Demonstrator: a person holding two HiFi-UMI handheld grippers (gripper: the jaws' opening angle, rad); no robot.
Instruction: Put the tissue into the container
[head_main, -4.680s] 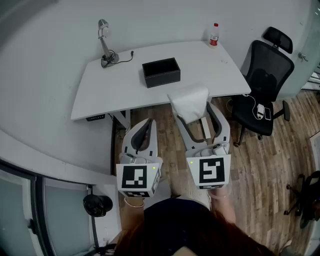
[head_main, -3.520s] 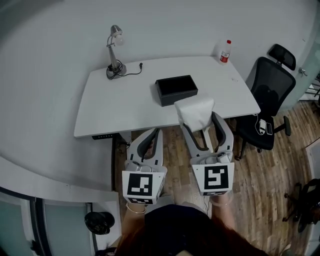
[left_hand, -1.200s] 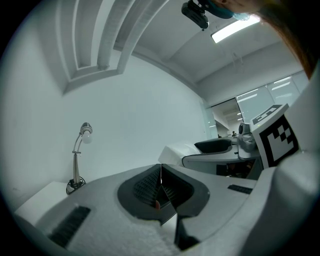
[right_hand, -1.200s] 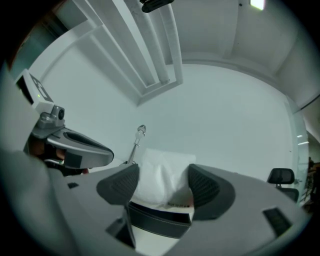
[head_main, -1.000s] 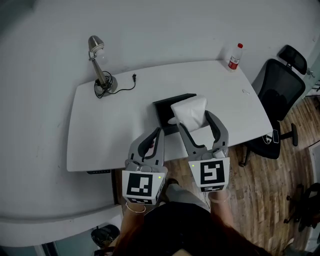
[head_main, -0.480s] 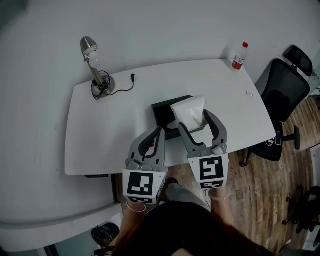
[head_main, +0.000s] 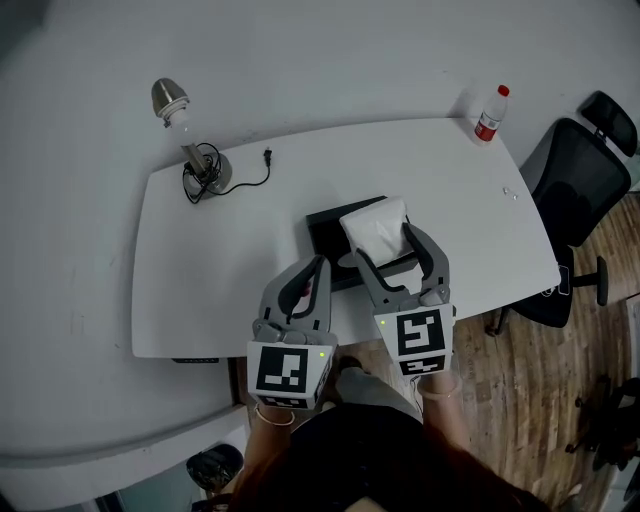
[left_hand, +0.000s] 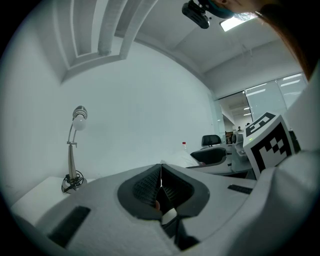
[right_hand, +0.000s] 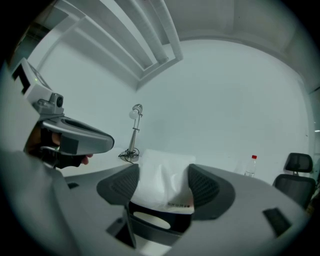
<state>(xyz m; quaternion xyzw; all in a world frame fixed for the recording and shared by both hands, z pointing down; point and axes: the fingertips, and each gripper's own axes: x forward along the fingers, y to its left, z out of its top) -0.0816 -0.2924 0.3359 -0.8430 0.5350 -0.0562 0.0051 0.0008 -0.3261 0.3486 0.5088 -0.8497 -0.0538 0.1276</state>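
A white tissue pack (head_main: 376, 228) (right_hand: 164, 177) is clamped between the jaws of my right gripper (head_main: 390, 250) (right_hand: 162, 184), which is shut on it. The pack hangs over the black open container (head_main: 330, 225) in the middle of the white table (head_main: 230, 260); most of the container is hidden behind the pack and the jaws. My left gripper (head_main: 313, 268) (left_hand: 160, 182) is shut with nothing in it, over the table's near edge, left of the container.
A silver desk lamp (head_main: 185, 135) (left_hand: 75, 145) (right_hand: 134, 131) with its cable stands at the table's far left. A red-capped bottle (head_main: 489, 112) (right_hand: 251, 166) is at the far right corner. A black office chair (head_main: 585, 180) stands right of the table on the wooden floor.
I have walked up to the table with the tissue pack held in the right gripper. The pack went from in front of the table to above the container. Both grippers stayed shut.
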